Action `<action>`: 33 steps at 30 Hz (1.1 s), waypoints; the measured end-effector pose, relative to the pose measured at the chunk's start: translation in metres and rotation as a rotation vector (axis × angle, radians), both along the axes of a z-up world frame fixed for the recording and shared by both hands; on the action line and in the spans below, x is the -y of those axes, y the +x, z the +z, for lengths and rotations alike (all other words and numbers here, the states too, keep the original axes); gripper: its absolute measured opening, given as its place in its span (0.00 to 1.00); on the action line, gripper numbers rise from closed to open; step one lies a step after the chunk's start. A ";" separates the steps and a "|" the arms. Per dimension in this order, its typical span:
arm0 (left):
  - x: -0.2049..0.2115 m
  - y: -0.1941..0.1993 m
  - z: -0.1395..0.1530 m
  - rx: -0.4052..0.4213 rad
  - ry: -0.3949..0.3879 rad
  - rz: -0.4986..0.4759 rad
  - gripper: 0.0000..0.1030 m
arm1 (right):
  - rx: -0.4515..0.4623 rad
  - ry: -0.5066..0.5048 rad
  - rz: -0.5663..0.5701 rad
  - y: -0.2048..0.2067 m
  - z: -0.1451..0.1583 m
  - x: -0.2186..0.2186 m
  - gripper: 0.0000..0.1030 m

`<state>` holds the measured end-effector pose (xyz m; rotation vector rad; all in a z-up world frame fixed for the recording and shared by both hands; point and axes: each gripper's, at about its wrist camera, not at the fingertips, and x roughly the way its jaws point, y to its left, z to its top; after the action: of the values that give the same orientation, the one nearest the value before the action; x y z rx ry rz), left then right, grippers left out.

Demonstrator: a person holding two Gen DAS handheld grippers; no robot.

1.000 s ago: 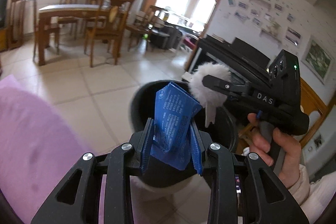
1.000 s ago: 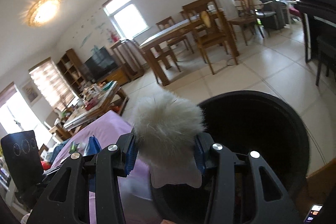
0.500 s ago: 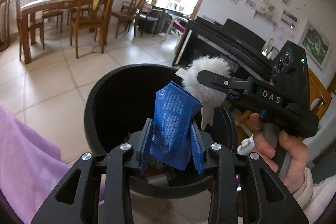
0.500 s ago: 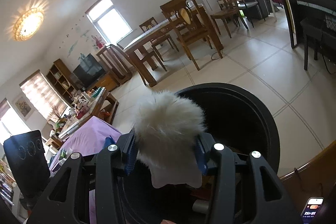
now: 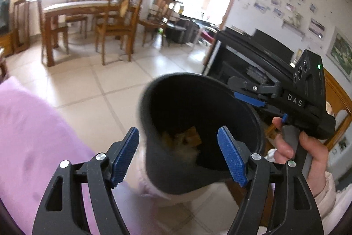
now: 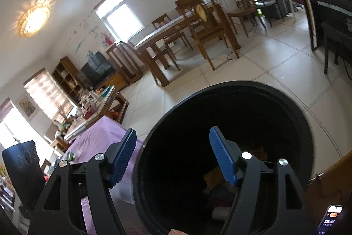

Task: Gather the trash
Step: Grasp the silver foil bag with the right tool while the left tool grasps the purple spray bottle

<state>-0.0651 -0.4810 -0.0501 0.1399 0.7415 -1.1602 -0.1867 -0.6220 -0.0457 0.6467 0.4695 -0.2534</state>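
A black round trash bin [image 5: 246,111] stands on the tiled floor and also fills the lower part of the right wrist view [image 6: 286,102]. My left gripper [image 5: 179,156] is open and empty over the bin's near rim. My right gripper [image 6: 172,156] is open and empty over the bin's mouth; it also shows in the left wrist view [image 5: 248,100] at the bin's far right rim. Blurred yellowish and pale trash [image 5: 189,140] lies deep inside the bin. The same heap shows dimly in the right wrist view [image 6: 220,191].
A purple-covered surface [image 5: 33,136] lies left of the bin. A black piano [image 5: 253,54] stands behind the bin on the right. A wooden dining table with chairs [image 5: 88,14] stands farther back. A cluttered coffee table [image 6: 92,102] and TV shelf are at left.
Both grippers have opened. The blue packet has left my left gripper and the white fluffy piece has left my right gripper. Both are gone from between the fingers.
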 end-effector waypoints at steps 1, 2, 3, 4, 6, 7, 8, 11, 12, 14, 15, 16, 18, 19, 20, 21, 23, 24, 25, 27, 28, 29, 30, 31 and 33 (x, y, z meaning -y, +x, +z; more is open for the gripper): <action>-0.014 0.003 0.002 0.007 -0.003 0.016 0.71 | -0.004 -0.004 0.017 0.005 0.000 -0.006 0.67; -0.033 0.008 0.004 0.020 -0.008 0.047 0.71 | -0.009 -0.010 0.035 0.011 0.001 -0.013 0.67; -0.049 0.012 0.007 0.028 -0.012 0.069 0.71 | -0.013 -0.015 0.050 0.015 0.002 -0.018 0.67; -0.064 0.017 0.009 0.035 -0.014 0.094 0.71 | -0.018 -0.021 0.075 0.023 0.003 -0.028 0.67; -0.102 0.029 0.015 0.056 -0.017 0.160 0.71 | -0.028 -0.034 0.122 0.037 0.006 -0.047 0.69; -0.119 0.035 0.019 0.066 -0.018 0.192 0.71 | -0.033 -0.041 0.150 0.046 0.007 -0.059 0.72; -0.144 0.044 0.022 0.077 -0.021 0.235 0.71 | -0.037 -0.047 0.180 0.055 0.008 -0.072 0.73; -0.210 0.066 0.031 0.106 -0.019 0.354 0.71 | -0.051 -0.066 0.262 0.081 0.011 -0.106 0.73; -0.229 0.073 0.033 0.113 -0.014 0.392 0.71 | -0.055 -0.072 0.290 0.089 0.012 -0.117 0.73; -0.270 0.092 0.032 0.113 0.015 0.473 0.71 | -0.067 -0.083 0.363 0.109 0.012 -0.146 0.73; -0.285 0.101 0.032 0.105 0.031 0.499 0.71 | -0.072 -0.087 0.396 0.117 0.012 -0.158 0.73; -0.298 0.109 0.030 0.097 0.045 0.516 0.71 | -0.077 -0.092 0.436 0.128 0.011 -0.176 0.73; -0.316 0.127 0.024 0.092 0.094 0.517 0.71 | -0.095 -0.098 0.521 0.148 0.009 -0.211 0.73; -0.320 0.134 0.021 0.095 0.120 0.509 0.71 | -0.102 -0.102 0.551 0.157 0.009 -0.224 0.74; -0.320 0.143 0.018 0.099 0.156 0.492 0.71 | -0.111 -0.107 0.580 0.164 0.008 -0.238 0.75; -0.320 0.150 0.015 0.102 0.180 0.478 0.71 | -0.125 -0.113 0.618 0.174 0.004 -0.256 0.76; -0.314 0.161 0.008 0.109 0.226 0.450 0.71 | -0.154 -0.118 0.661 0.186 -0.002 -0.279 0.76; -0.309 0.169 0.006 0.110 0.248 0.435 0.70 | -0.170 -0.121 0.681 0.191 -0.006 -0.291 0.76; -0.307 0.173 0.001 0.111 0.268 0.411 0.66 | -0.190 -0.127 0.706 0.198 -0.010 -0.302 0.76; -0.301 0.183 -0.007 0.111 0.304 0.380 0.61 | -0.236 -0.144 0.741 0.210 -0.019 -0.317 0.76; -0.295 0.182 -0.011 0.122 0.329 0.374 0.55 | -0.255 -0.153 0.741 0.213 -0.022 -0.323 0.76; -0.291 0.186 -0.015 0.132 0.356 0.370 0.53 | -0.273 -0.170 0.729 0.216 -0.025 -0.327 0.76; -0.290 0.191 -0.016 0.134 0.367 0.373 0.48 | -0.280 -0.174 0.729 0.216 -0.028 -0.330 0.76; -0.291 0.195 -0.016 0.131 0.367 0.381 0.43 | -0.282 -0.161 0.739 0.219 -0.031 -0.332 0.76; -0.291 0.195 -0.016 0.133 0.362 0.379 0.37 | -0.284 -0.154 0.750 0.219 -0.032 -0.333 0.76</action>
<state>0.1296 -0.1904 -0.0664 0.3599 0.8132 -0.6441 0.0324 -0.2889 -0.0780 0.2495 0.9193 0.3337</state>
